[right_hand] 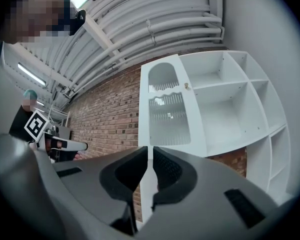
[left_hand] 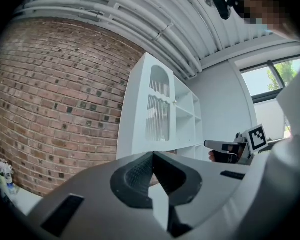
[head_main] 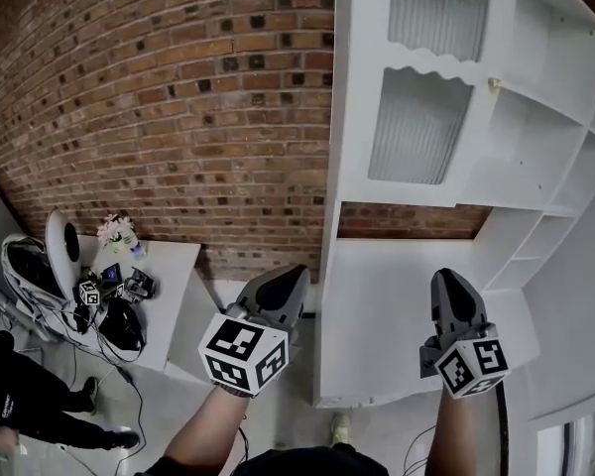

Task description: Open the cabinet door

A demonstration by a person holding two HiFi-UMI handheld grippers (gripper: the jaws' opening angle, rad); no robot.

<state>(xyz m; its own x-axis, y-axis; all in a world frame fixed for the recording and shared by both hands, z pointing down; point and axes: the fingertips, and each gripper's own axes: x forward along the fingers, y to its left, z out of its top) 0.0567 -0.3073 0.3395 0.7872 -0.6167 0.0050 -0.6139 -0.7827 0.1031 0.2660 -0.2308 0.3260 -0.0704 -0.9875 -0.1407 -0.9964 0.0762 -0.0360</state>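
Small table (head_main: 175,266) far left, against brick wall (head_main: 149,87). My left claw (head_main: 294,274) closed, empty. My right claw (head_main: 447,280) closed, empty too. Cabinet door (head_main: 423,117) stands tall, ahead and above both, well apart. Its knob (head_main: 493,84) is on the right edge, nearer my right claw.

Leaving open air ahead of the left gripper (head_main: 290,278) and right gripper (head_main: 448,284), short of the cabinet (head_main: 343,167). Blocking its left column with the closed cabinet door (head_main: 416,127) and knob (head_main: 494,84). Opening into shelves (head_main: 540,132) rightward. Hemming the left with brick wall (head_main: 159,97) and table (head_main: 174,266).
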